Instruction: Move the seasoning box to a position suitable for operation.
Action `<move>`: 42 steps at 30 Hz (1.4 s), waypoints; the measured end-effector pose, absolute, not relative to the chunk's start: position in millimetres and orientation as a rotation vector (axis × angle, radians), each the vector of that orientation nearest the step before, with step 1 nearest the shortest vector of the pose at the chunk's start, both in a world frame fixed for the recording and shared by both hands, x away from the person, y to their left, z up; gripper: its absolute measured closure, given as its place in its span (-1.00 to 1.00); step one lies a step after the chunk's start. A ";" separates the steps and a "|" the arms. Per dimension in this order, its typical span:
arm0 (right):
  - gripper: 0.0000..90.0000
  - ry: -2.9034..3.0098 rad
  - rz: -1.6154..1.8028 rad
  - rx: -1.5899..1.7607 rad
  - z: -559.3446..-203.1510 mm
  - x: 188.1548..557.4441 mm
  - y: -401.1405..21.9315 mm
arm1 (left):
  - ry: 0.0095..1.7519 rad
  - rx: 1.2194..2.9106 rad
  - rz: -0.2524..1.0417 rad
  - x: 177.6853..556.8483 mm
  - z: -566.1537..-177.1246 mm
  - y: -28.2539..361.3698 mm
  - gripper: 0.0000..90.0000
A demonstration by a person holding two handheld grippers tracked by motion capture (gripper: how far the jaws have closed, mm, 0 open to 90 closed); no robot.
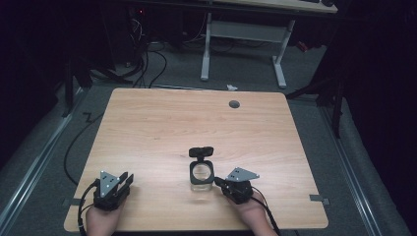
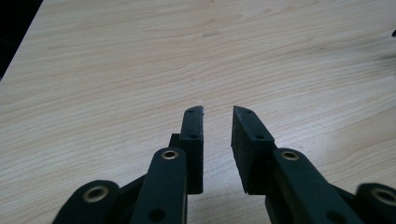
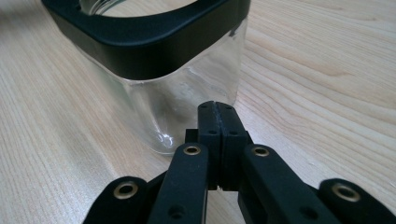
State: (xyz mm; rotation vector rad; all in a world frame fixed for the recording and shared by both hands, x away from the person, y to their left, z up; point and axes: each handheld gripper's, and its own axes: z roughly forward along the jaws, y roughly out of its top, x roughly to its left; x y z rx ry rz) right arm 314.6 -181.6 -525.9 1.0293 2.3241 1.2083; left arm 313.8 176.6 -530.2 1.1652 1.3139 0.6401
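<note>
A clear square glass jar (image 1: 201,175) with a black rim stands open near the table's front middle; its black lid (image 1: 201,151) lies just behind it. My right gripper (image 1: 220,183) rests on the table right beside the jar, tips at its lower right corner. In the right gripper view the jar (image 3: 177,88) looms close and the right gripper (image 3: 218,109) is shut with nothing between its pads. My left gripper (image 1: 129,178) rests at the front left of the table. In the left gripper view the left gripper (image 2: 218,112) is open over bare wood.
The wooden table (image 1: 162,123) has a grey cable grommet (image 1: 234,104) near its far edge. Grey tape tabs (image 1: 319,198) sit at the front corners. A white desk frame (image 1: 246,34) and cables stand on the floor behind.
</note>
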 end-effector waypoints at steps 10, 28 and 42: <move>1.00 2.312 1.220 1.038 -523.9 314.8 -184.4 | 1.273 1.188 0.606 308.6 -526.3 163.5 0.65; 1.00 2.130 1.208 1.193 -519.5 307.0 -220.1 | 1.099 1.316 0.343 291.2 -526.6 80.8 0.92; 1.00 2.077 1.208 1.152 -497.7 339.5 -203.0 | 0.979 1.388 0.243 269.7 -523.5 33.9 1.00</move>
